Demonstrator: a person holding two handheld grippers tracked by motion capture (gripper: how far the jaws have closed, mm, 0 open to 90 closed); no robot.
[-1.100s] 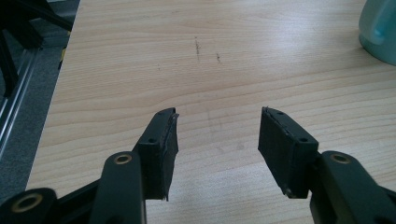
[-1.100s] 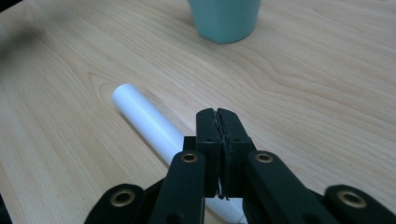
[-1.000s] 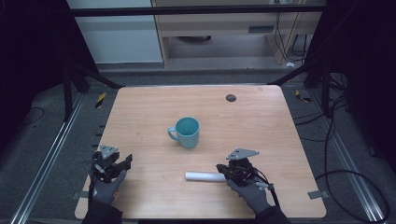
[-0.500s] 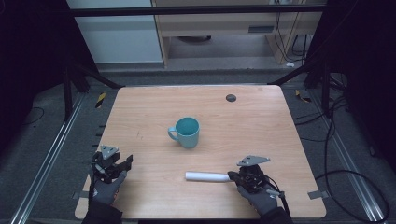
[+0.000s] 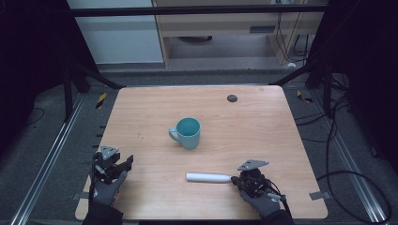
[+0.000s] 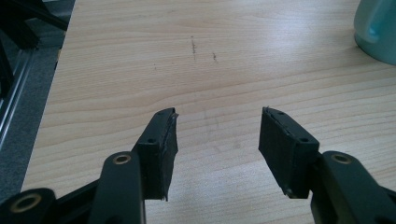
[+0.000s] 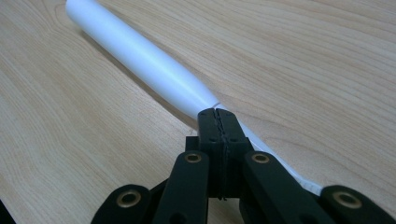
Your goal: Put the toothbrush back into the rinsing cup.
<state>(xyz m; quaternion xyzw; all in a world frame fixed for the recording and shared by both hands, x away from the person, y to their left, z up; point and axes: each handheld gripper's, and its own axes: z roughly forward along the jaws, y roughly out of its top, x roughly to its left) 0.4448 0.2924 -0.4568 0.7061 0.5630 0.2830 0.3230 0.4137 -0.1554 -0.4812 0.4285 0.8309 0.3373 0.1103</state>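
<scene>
Low in the high view, right of centre, a white tube (image 5: 208, 177) lies flat on the wooden table (image 5: 263, 126), its near end at the right gripper (image 5: 233, 180). In the right gripper view that gripper's jaws sit pressed together with nothing between them, their tips resting over the tube's flattened tail. At lower left, the left gripper (image 5: 126, 162) waits with jaws apart over bare wood. A teal mug (image 5: 187, 132) stands mid-frame, well apart from both
</scene>
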